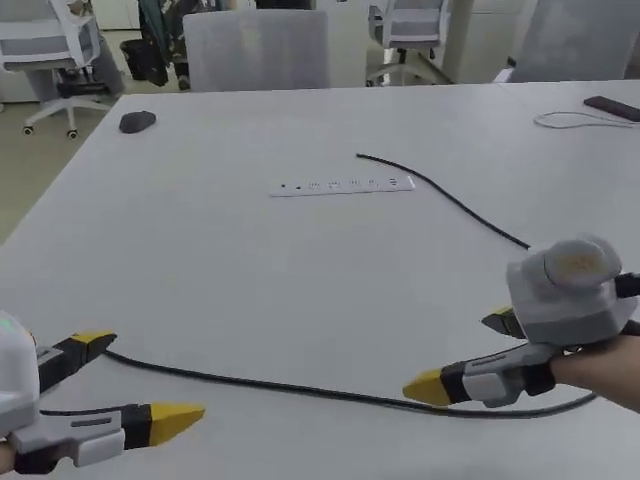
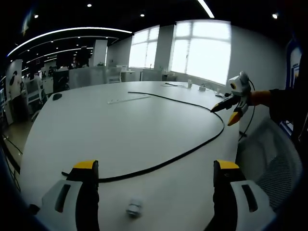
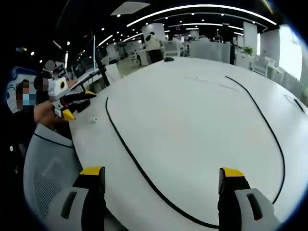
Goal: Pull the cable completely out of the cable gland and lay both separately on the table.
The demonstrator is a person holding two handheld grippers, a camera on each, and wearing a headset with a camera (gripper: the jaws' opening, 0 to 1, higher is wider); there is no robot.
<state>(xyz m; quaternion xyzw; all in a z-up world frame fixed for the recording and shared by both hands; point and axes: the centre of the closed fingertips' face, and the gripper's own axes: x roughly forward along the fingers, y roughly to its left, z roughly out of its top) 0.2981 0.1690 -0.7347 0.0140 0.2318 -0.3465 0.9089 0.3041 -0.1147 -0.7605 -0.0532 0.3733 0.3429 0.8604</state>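
One black cable [image 1: 300, 388] lies loose on the table [image 1: 250, 260]. It runs from beside the left gripper [image 1: 150, 378] to close under the right gripper [image 1: 450, 352], then curves away beyond it. One small white cable gland [image 2: 134, 207] lies apart from the cable; the left gripper view sets it low between that gripper's own jaws, and the right gripper view shows it as a speck just beside the left gripper. The head view adds, well beyond both grippers, one power strip [image 1: 340, 185] and one mouse [image 1: 137, 121]. The two grippers are held low over the table, tips pointing toward each other, the jaws of each spread wide and holding nothing.
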